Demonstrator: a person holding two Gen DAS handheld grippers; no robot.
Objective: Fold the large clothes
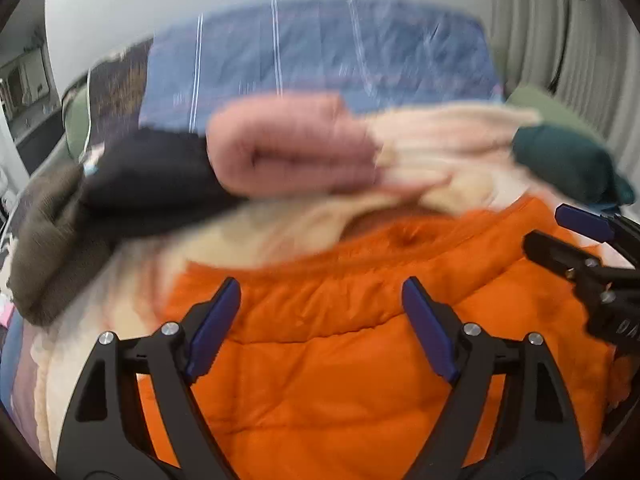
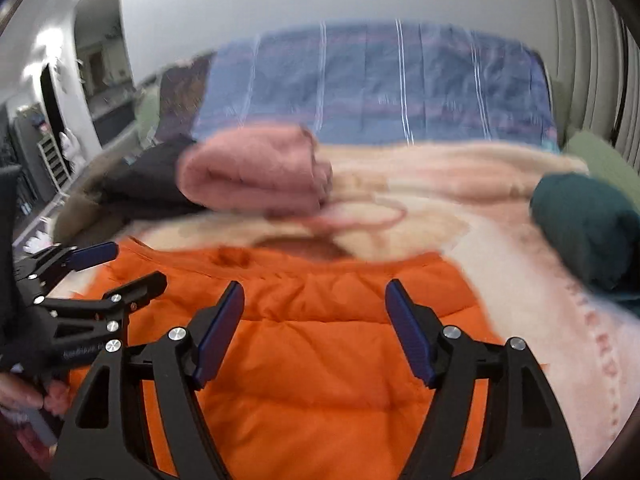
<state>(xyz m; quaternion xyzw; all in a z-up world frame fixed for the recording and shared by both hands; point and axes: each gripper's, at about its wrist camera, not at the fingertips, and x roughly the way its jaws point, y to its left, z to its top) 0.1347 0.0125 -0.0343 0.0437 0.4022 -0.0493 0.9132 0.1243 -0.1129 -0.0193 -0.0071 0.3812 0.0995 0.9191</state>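
- While both grippers hang spread above the orange puffer jacket (image 1: pixel 344 344), with nothing pinched: left gripper (image 1: pixel 320 320), right gripper (image 2: pixel 316 320), side by side, fingers (image 1: pixel 216 328) apart and clear of the quilting.
- Jacket spread flat on a cream blanket (image 2: pixel 520 280) across the near part of the bed, its far hem or collar edge toward the bed's middle.
- Beyond it, toward the far edge: a folded pink garment (image 1: pixel 288 148), dark clothes (image 1: pixel 152 176) at the far-left corner, a dark green bundle (image 2: pixel 588 224) at the right edge, a blue striped cover (image 2: pixel 380 88) behind.
- Likely step: reaching down for a first grasp. Best done by lowering each gripper onto one side of the same edge, pinching both layers of the slippery shell, lifting evenly, then carrying the fold over without dragging the blanket.
- Lettering stitched along the blanket's right side, too blurred to read; faint print on the gripper bodies likewise unreadable.
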